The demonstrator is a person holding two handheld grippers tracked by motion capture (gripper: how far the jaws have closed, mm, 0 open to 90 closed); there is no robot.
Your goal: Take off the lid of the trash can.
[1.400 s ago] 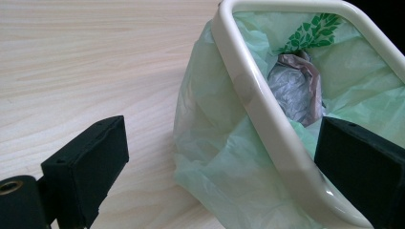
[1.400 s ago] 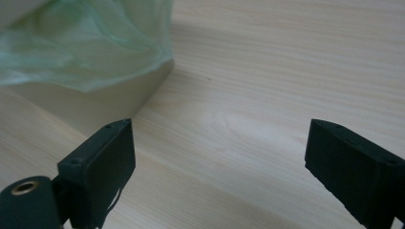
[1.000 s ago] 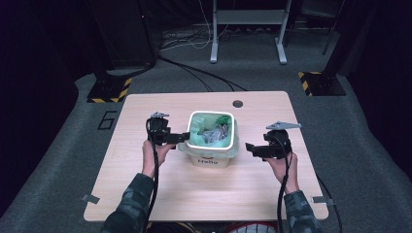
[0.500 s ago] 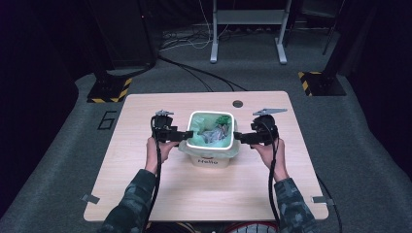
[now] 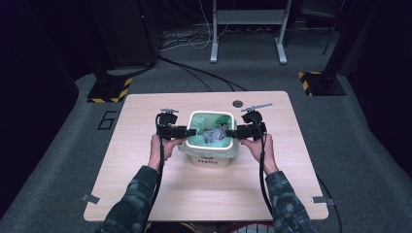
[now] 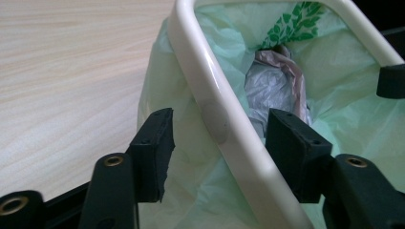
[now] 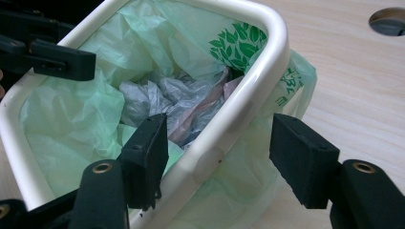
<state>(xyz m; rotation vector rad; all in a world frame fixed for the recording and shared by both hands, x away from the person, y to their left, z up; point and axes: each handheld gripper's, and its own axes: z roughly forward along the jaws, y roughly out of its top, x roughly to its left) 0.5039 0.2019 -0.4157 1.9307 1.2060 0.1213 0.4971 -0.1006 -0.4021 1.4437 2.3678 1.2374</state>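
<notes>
Both grippers stand with jaws parted and nothing clamped: the left gripper (image 6: 217,138) straddles the near stretch of the bin's cream rim ring (image 6: 210,105), one pad outside over the draped green bag (image 6: 191,191) and one pad inside over the liner, and the right gripper (image 7: 217,152) straddles the opposite stretch of the same ring in the same way, its inner pad just above the crumpled waste (image 7: 162,102), its outer pad hanging over the bag skirt and the wooden table (image 7: 363,90). Between each pair of pads the ring runs roughly centred, not yet touched as far as I can tell. Outward from the jaws, the small white bin (image 5: 210,156) sits on the table between the two hands, with the bag folded over its edge and held by the ring. The likely risk from here: if the pads close on ring and film together, the thin plastic could tear or drag the liner out with it; if one side bites first or higher, the ring could tilt and jam, or the light bin could lift or tip and spill its contents; a shallow bite on the smooth rounded ring could slip off. Count: two grippers, one bin, one ring, one green bag, one clump of crumpled waste, one round hole (image 5: 237,103) in the tabletop beyond the jaws.
</notes>
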